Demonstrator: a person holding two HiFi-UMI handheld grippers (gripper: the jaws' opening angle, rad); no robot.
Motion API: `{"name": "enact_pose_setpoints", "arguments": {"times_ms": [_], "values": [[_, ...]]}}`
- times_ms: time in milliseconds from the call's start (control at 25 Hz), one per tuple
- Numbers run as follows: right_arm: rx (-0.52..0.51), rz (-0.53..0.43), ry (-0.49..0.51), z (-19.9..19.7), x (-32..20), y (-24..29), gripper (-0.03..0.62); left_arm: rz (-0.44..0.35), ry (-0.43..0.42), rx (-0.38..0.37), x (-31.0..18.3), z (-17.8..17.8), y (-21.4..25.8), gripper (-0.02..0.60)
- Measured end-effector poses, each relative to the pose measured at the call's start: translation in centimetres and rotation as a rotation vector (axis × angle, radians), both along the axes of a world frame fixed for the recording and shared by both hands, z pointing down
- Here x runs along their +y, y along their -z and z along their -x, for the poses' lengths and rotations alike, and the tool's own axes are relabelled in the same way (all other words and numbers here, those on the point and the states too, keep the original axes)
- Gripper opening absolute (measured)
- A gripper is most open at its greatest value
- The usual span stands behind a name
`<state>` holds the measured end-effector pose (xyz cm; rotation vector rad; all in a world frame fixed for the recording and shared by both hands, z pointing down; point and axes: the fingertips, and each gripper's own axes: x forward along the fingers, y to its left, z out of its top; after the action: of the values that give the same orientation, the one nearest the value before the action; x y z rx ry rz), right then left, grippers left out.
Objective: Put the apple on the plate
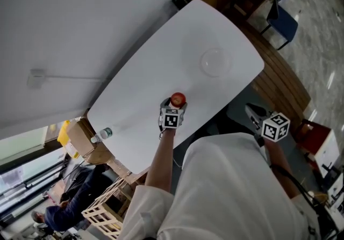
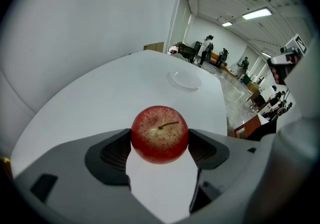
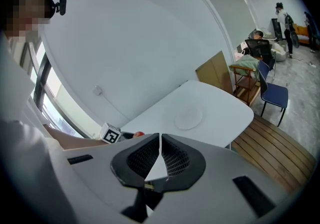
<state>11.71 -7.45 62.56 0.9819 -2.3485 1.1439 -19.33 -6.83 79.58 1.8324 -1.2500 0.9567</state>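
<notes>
Step in hand: the grasp. The left gripper point(image 2: 160, 140) has its jaws set wide, with both pads against the red speckled apple point(image 2: 160, 130) at the near edge of the white oval table point(image 1: 161, 72). The right gripper point(image 3: 159, 143) is closed and empty, off the table.

Next move, as judged: lift the apple and carry it across to the pale round plate point(image 1: 215, 63), well apart from it, then release it there.

right gripper point(image 3: 160, 139): jaws pressed together, 6 o'clock of frame | table point(image 3: 225, 102): white, 12–2 o'clock of jaws | plate point(image 3: 189, 116): on table, 1 o'clock | left gripper point(image 3: 129, 135): 9 o'clock, red apple point(image 3: 138, 134) at its tip | arm point(image 3: 62, 139): 9 o'clock, behind left gripper | chair point(image 3: 274, 92): blue, 2 o'clock, beside table
</notes>
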Motion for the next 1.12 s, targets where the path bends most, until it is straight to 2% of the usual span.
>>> {"name": "enact_pose_setpoints", "arguments": {"times_ms": [520,1120], "values": [[-0.011,0.010,0.008,-2.1,-1.2,-0.9,0.038,-0.024,-0.026,0.015,-1.4,-2.8,1.8,0.359],[-0.025,0.020,0.022,-4.7,-4.2,-1.8,0.038,-0.060,-0.056,0.007,-6.0,-7.0,3.7,0.357]]}}
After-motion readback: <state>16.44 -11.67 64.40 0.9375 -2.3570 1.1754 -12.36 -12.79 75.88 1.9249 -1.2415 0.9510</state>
